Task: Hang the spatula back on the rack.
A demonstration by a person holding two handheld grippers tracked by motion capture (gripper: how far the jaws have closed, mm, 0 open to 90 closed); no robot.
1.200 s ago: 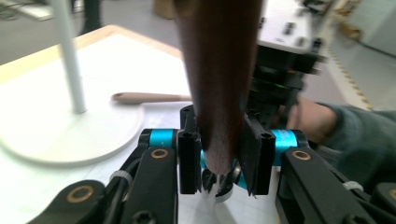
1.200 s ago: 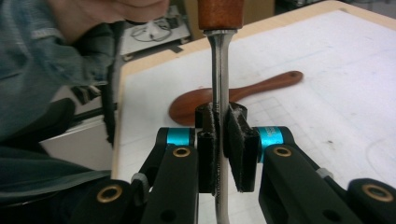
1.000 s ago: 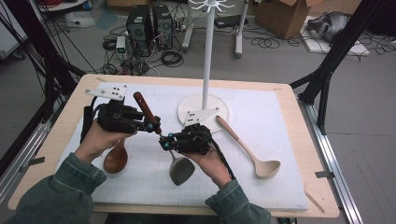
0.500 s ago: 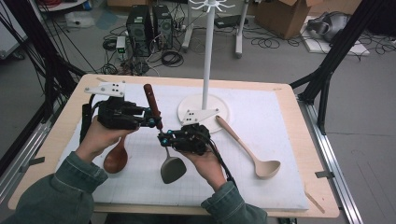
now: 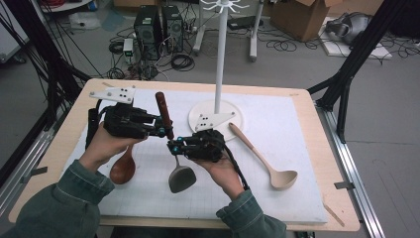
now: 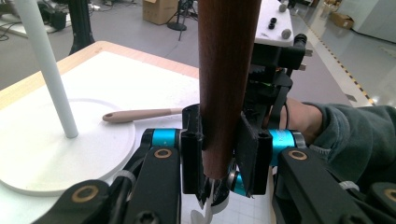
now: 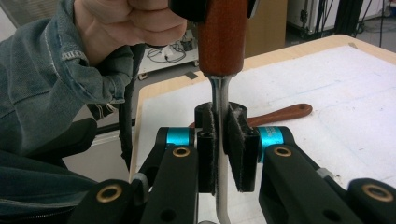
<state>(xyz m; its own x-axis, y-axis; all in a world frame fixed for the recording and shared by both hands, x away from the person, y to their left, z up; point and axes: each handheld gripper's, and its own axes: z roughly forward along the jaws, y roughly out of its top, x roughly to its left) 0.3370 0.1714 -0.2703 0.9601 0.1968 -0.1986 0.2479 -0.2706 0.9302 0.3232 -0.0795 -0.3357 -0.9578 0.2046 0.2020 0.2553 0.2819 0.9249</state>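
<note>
A spatula with a dark red-brown wooden handle (image 5: 163, 110), a thin metal shaft and a grey head (image 5: 181, 179) is held over the white mat between both grippers. My left gripper (image 5: 164, 132) is shut on the lower part of the handle (image 6: 226, 84), and its jaws have just been closing a little on it. My right gripper (image 5: 174, 147) is shut on the metal shaft (image 7: 220, 105) just below the handle (image 7: 222, 37). In the left gripper view the pads (image 6: 250, 149) press both sides of the wood. The right gripper's pads (image 7: 240, 144) clamp the shaft.
A dark wooden spoon (image 5: 123, 168) lies on the mat under the left hand, its handle (image 7: 280, 114) behind the right gripper's jaws. A pale wooden ladle (image 5: 262, 158) lies to the right. A white stand (image 5: 220, 59) with a round base (image 5: 236, 119) rises behind the grippers.
The spatula has turned: its handle top moved right and its grey head swung left. Both grippers kept their hold, and the left hand shifted slightly right.
</note>
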